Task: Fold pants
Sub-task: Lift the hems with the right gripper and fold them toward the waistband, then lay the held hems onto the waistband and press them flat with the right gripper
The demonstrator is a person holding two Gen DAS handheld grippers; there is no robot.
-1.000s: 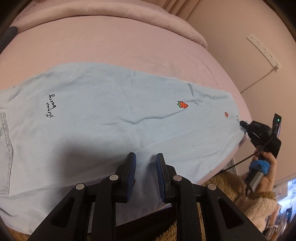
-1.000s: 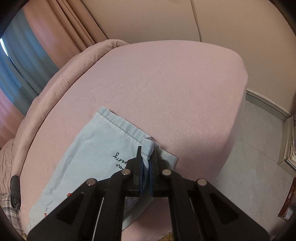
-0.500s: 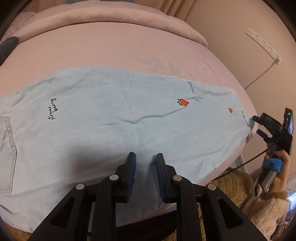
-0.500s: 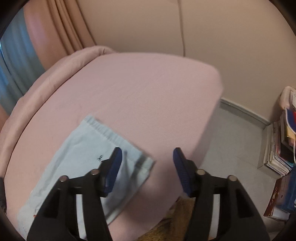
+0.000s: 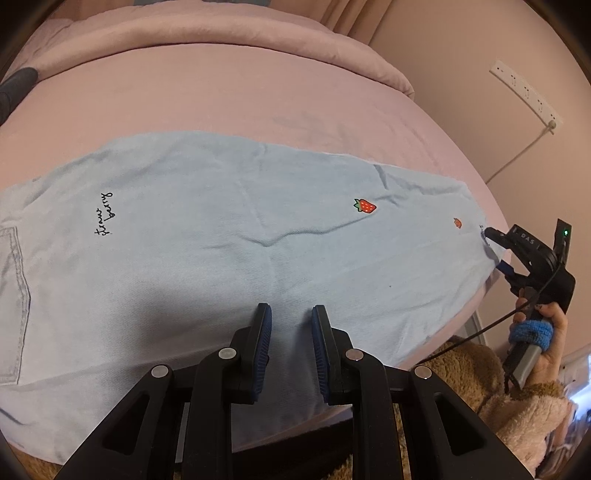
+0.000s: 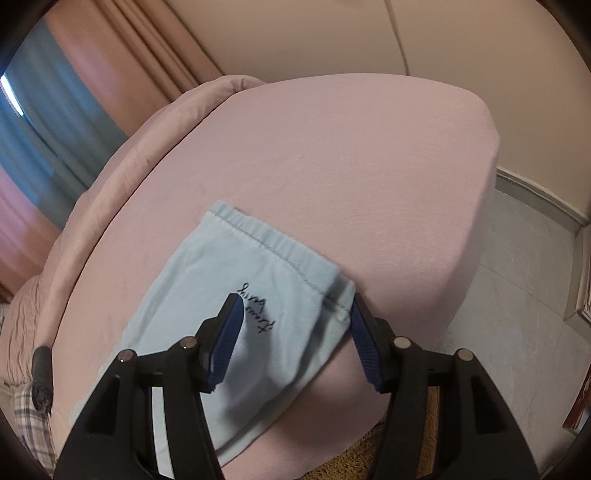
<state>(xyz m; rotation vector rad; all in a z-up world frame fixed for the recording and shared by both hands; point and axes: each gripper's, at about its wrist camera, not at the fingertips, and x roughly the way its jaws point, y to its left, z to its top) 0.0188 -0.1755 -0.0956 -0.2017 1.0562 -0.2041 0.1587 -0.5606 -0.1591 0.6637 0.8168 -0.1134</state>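
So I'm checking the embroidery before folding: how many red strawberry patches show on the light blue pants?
2: a larger strawberry mid-leg, a smaller one near the hem. More may be hidden underneath.

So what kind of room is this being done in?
Most likely a bedroom in someone's home. The light blue pants lie spread on a bed with a pink sheet, a rolled pink duvet sits along its far side, and curtains hang by the window.

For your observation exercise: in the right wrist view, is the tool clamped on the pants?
No, the right tool stands open, its pads apart over the pants hem.
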